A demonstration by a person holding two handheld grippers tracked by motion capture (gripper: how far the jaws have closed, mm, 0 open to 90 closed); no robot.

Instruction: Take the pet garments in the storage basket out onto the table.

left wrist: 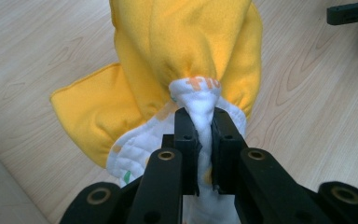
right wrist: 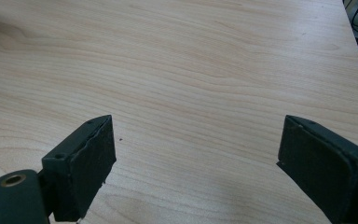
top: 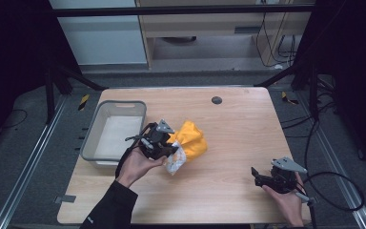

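A yellow cloth (top: 191,140) with a white printed lining lies bunched near the middle of the wooden table (top: 228,133). My left gripper (top: 170,151) is shut on a fold of the white lining, with the yellow cloth (left wrist: 186,56) spreading beyond the jaws in the left gripper view, where the left gripper (left wrist: 206,140) pinches the fabric tightly. My right gripper (top: 256,174) rests low at the front right of the table, open with nothing between its jaws. In the right gripper view the right gripper (right wrist: 196,154) frames bare wood.
A grey plastic bin (top: 115,135) stands at the table's left side, just left of my left hand. A small black round mark (top: 216,100) sits near the far edge. A black cable (top: 333,191) loops off the table's right edge.
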